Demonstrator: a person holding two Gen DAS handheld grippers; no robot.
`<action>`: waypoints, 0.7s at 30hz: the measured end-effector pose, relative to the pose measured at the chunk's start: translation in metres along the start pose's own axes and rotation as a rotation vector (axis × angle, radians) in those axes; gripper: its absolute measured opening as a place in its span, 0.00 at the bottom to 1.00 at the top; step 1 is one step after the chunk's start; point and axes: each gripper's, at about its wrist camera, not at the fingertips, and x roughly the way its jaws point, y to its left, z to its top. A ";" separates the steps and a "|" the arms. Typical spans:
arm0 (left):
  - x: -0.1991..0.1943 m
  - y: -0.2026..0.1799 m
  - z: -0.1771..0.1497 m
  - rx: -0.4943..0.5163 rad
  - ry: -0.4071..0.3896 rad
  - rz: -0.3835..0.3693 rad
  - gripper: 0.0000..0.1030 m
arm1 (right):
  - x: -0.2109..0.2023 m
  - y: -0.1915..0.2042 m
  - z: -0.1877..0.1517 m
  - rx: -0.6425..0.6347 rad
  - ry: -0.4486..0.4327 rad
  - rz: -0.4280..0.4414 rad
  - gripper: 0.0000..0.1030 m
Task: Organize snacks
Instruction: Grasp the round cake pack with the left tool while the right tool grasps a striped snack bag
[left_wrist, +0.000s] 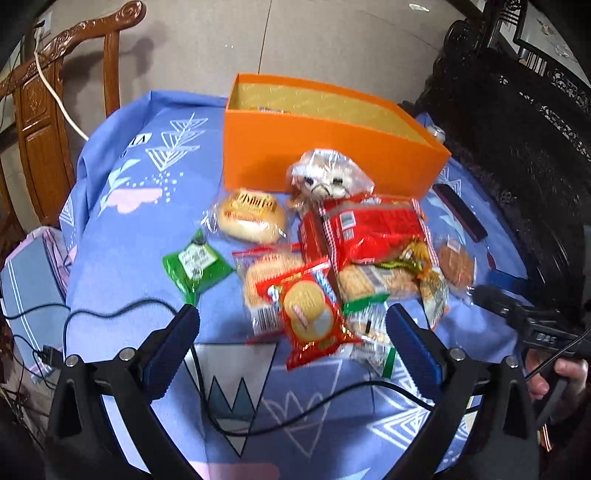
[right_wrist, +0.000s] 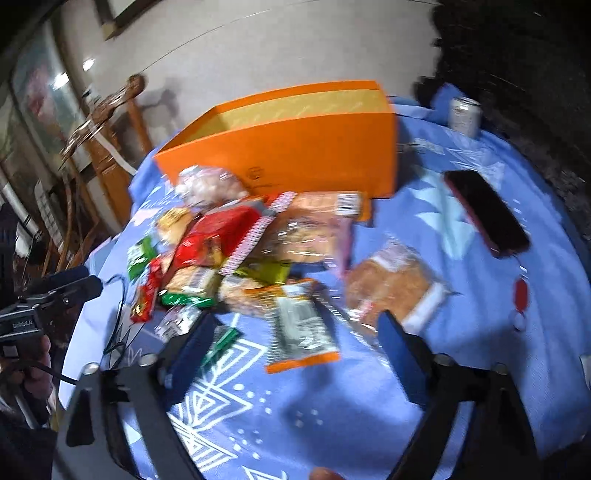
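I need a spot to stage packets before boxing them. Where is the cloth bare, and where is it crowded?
Bare cloth lies left of the orange box and bun. In the right view, more lies between the box and the phone. The snack pile in front of the box is crowded and overlapping.

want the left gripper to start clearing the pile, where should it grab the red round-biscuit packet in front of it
Probably the red biscuit packet is best taken across its narrow width at the near end, coming down from above and the near side. It lies flat on top of the pile, tilted, its near end overhanging the blue cloth, clear of other packets. The left gripper is open, and the packet lies between its fingers.
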 end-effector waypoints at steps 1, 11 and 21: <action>0.000 0.000 0.001 -0.003 0.004 0.001 0.96 | 0.007 0.001 0.001 -0.006 0.012 0.006 0.77; 0.000 0.009 -0.001 -0.032 0.020 0.014 0.96 | 0.060 -0.001 -0.010 -0.044 0.075 -0.048 0.47; 0.050 -0.009 0.004 -0.073 0.132 -0.108 0.96 | 0.021 -0.002 -0.018 0.016 0.025 -0.060 0.36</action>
